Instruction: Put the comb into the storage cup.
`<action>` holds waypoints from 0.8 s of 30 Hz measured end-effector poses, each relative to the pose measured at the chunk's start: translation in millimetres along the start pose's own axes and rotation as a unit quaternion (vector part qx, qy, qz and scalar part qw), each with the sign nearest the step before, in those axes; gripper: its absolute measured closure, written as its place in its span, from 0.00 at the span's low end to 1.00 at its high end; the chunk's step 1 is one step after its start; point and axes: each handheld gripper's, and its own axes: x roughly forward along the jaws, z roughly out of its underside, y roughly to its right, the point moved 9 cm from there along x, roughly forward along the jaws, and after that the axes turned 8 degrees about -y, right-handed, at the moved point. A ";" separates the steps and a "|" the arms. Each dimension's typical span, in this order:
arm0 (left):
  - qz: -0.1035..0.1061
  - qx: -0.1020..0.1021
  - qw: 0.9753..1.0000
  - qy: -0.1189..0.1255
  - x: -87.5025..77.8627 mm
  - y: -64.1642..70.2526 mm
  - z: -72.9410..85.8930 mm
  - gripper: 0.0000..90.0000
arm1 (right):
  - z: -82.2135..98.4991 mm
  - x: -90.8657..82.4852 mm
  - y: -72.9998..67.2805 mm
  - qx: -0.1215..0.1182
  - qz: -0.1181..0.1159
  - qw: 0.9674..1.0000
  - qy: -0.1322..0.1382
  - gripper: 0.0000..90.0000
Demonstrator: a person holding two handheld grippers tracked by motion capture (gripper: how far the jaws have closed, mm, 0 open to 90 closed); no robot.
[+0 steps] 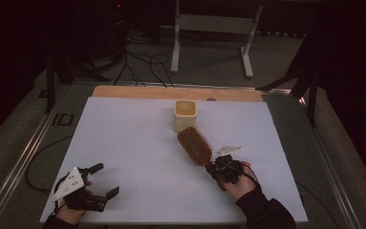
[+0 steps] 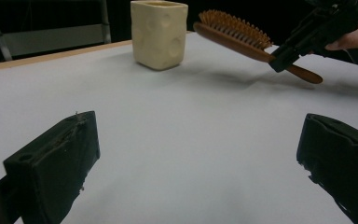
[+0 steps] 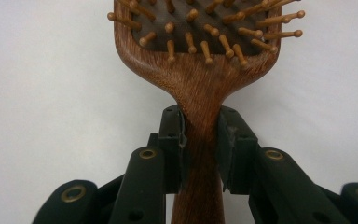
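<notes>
Clamping my right claw (image 3: 201,140) on the wooden hairbrush (image 1: 195,144) handle, bristles up, near the cream cup (image 1: 185,115); left claw (image 1: 101,181) w/ jaws apart over white table (image 1: 133,143).

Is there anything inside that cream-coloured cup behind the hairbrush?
From above, the cup shows its inner walls and nothing rising above its rim. Its bottom is too dim to tell. The hairbrush, held off the table by the right gripper, stays outside it.

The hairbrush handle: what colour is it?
Reddish-brown wood grain on the hairbrush handle, clearest in the right gripper view.
</notes>
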 end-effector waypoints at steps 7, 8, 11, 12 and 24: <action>-0.002 -0.006 1.000 -0.009 2.7 2.2 -2.3 0.00 | -4.7 -10.8 -1.0 -0.008 -0.001 0.999 0.036 0.82; 0.000 -0.006 1.000 -0.009 2.8 3.0 -3.3 0.00 | -5.2 -12.3 -0.7 -0.009 0.001 0.999 0.040 0.82; 0.003 -0.011 1.000 -0.009 3.3 4.3 -5.5 0.00 | -6.6 -15.3 -0.9 -0.009 0.000 0.999 0.048 0.82; -0.001 -0.013 1.000 -0.013 3.9 4.9 -7.9 0.00 | -7.5 -17.5 -1.3 -0.011 -0.003 0.999 0.052 0.82; 0.002 -0.020 0.999 -0.029 6.3 8.3 -32.5 0.00 | -13.8 -31.4 -6.0 -0.018 0.000 0.996 0.092 0.82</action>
